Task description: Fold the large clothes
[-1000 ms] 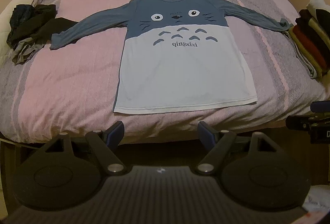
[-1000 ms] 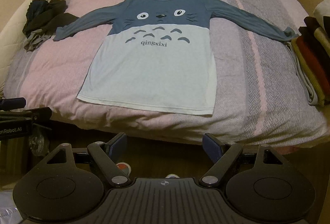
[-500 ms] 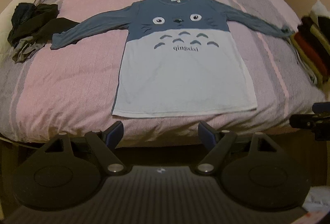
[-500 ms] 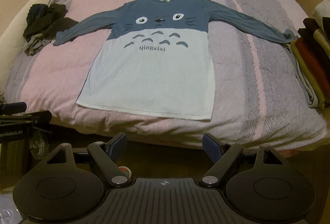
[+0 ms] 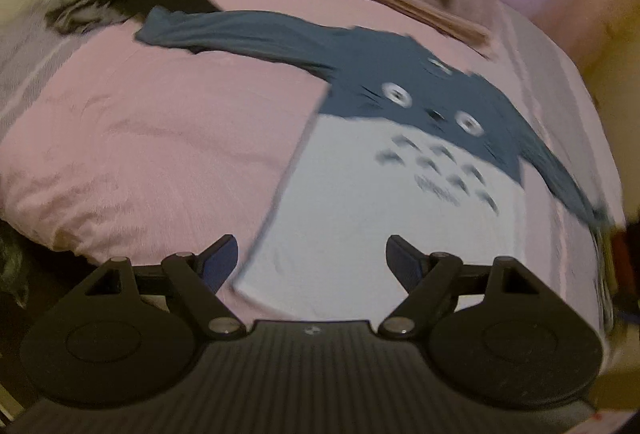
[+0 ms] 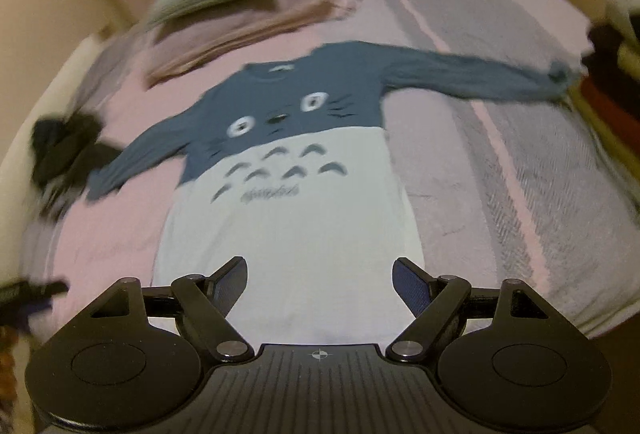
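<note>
A soft, limp blue-and-white long-sleeved cartoon shirt (image 6: 288, 218) is spread flat on the pink striped bed (image 6: 480, 170). Both the left gripper (image 5: 312, 254) and right gripper (image 6: 320, 274) are held apart, empty. The hem corners are judged the best places to be gripped.

Your left gripper (image 5: 312, 258) points steeply downward, its jaws spread wide with nothing between the blue pads (image 5: 222, 260). Your right gripper (image 6: 320, 280) is tilted down the same way, jaws likewise wide apart and empty, blue pads (image 6: 410, 286) clear of any contact. Both views are motion-blurred. No hand or sleeve shows in either view.
</note>
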The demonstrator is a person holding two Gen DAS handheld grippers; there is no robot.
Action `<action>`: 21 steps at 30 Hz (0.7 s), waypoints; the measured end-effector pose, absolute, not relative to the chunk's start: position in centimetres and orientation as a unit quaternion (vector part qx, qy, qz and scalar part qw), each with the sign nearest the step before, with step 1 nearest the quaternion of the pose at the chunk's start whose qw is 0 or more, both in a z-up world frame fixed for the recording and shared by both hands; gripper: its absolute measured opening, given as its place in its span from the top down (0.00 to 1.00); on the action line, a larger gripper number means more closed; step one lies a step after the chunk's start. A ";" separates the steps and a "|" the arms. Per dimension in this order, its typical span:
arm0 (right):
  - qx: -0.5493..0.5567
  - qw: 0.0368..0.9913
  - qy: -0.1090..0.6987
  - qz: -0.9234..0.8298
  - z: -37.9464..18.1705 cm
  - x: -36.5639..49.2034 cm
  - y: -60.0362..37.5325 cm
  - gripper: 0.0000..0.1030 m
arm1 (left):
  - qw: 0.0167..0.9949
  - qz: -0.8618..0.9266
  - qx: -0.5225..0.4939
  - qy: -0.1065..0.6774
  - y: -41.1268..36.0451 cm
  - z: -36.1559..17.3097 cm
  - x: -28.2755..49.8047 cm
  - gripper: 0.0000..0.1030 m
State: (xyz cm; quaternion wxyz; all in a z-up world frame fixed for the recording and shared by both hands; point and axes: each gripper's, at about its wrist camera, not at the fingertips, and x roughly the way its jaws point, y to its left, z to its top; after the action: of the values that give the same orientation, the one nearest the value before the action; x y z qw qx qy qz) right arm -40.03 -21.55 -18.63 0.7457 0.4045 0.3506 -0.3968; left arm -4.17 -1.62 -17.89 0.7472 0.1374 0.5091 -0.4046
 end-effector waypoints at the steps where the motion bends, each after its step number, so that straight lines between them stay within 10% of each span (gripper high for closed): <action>1: 0.417 0.737 0.345 -0.404 -19.4 -39.5 -23.1 0.25 | 0.752 -0.396 0.126 0.512 -2.5 -19.0 -2.1 0.24; 21: 0.464 0.617 0.328 -0.544 -32.5 -25.6 -41.2 0.25 | 0.814 -0.236 -0.086 0.524 -16.4 -36.7 36.6 0.45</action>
State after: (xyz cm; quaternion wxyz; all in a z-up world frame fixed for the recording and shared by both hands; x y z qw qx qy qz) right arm -25.60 -41.19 -32.50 0.6167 0.4643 0.3284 -0.5443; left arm 36.64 -16.45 -36.74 0.8137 -0.0857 0.5241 -0.2363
